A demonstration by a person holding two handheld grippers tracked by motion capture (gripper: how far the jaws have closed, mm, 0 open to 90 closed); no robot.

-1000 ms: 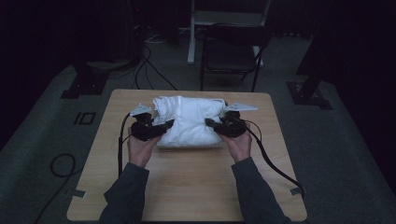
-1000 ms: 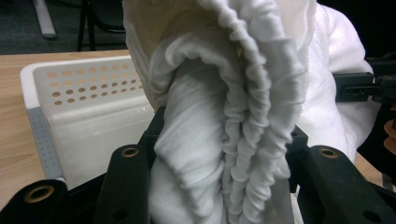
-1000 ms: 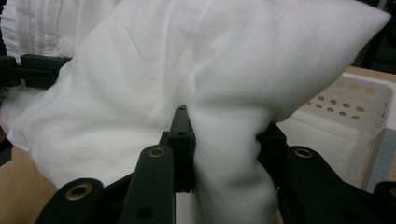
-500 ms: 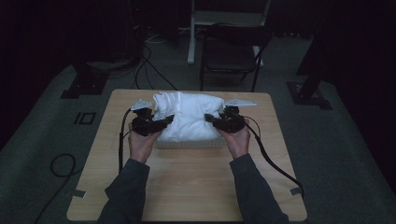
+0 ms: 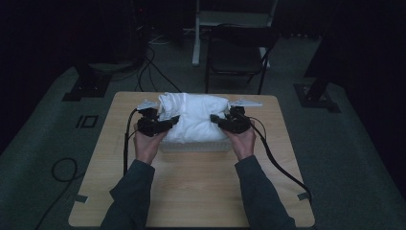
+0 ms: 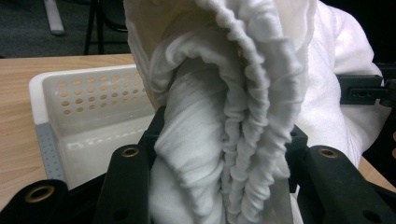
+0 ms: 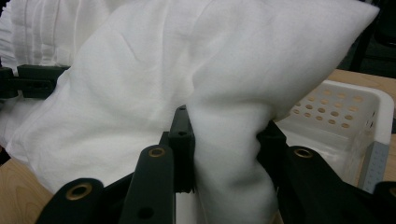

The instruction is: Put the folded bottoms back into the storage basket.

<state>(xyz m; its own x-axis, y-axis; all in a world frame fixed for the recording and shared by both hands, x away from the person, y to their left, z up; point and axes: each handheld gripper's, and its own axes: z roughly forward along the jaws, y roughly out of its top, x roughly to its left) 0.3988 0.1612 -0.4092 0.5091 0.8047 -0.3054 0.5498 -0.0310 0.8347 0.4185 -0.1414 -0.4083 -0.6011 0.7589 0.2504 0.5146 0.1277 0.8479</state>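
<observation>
Both the left claw [image 5: 160,123] and right claw [image 5: 226,122], each clamped on the white bedding bundle [image 5: 194,117], have carried it farther over the perforated basket [image 6: 88,121], likely for stowing.

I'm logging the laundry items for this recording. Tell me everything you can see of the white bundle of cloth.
The white cloth bundle is a soft, thick, matte fabric, bunched into a rounded mass. One end shows a gathered, ruffled hem; the other looks smooth and puffy. It sits over a white perforated plastic basket on the wooden table. The left gripper and right gripper each pinch an end between their jaws.
</observation>
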